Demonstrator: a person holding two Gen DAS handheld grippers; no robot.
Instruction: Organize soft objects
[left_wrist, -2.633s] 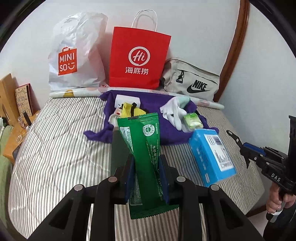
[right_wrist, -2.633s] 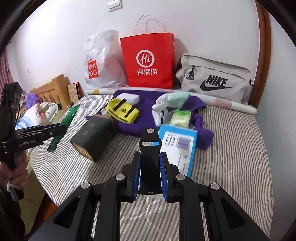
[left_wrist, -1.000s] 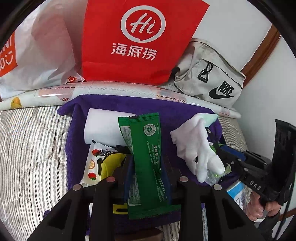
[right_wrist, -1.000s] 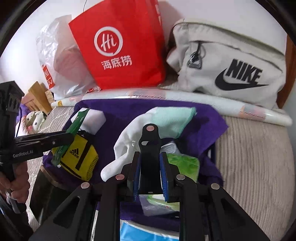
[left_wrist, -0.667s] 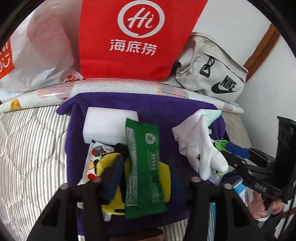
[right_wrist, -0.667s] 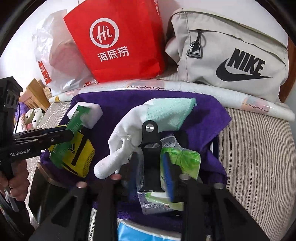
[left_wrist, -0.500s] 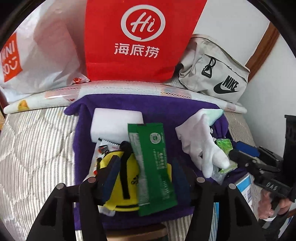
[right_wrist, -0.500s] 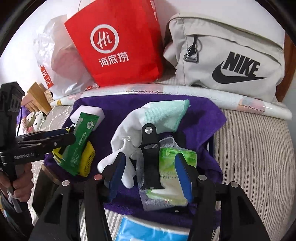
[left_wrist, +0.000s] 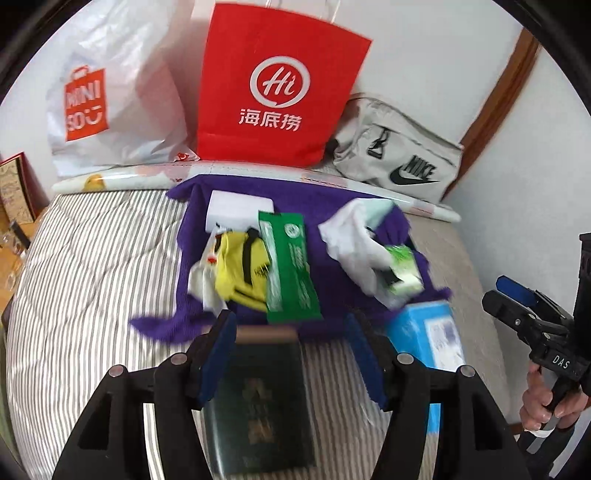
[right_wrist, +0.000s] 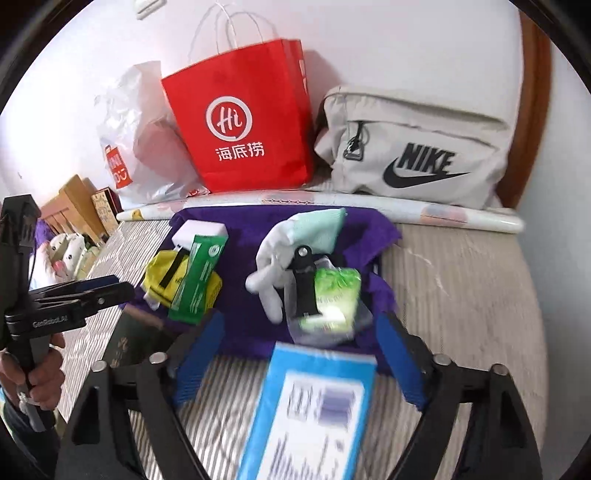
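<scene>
A green packet (left_wrist: 290, 273) lies across a yellow pouch (left_wrist: 236, 269) on the purple towel (left_wrist: 325, 229). My left gripper (left_wrist: 290, 321) hovers in front of them. Its jaws are opening and hold nothing. A dark green box (left_wrist: 258, 406) lies on the bed below them. In the right wrist view a black strap (right_wrist: 304, 284) rests on a green wipes pack (right_wrist: 336, 291) beside a white glove (right_wrist: 273, 251). My right gripper (right_wrist: 300, 321) is above a blue box (right_wrist: 314, 406), its jaws opening wide and empty.
A red paper bag (left_wrist: 277, 85), a white plastic bag (left_wrist: 110, 103) and a grey Nike bag (right_wrist: 406, 147) stand against the wall behind a rolled tube (right_wrist: 369, 206). A white block (left_wrist: 236, 206) lies on the towel. The striped bed cover (left_wrist: 92, 277) spreads to the left.
Both grippers have opened and drawn back and up from the towel. The left one let go of the green packet, the right one of the black strap; both things now lie there.
</scene>
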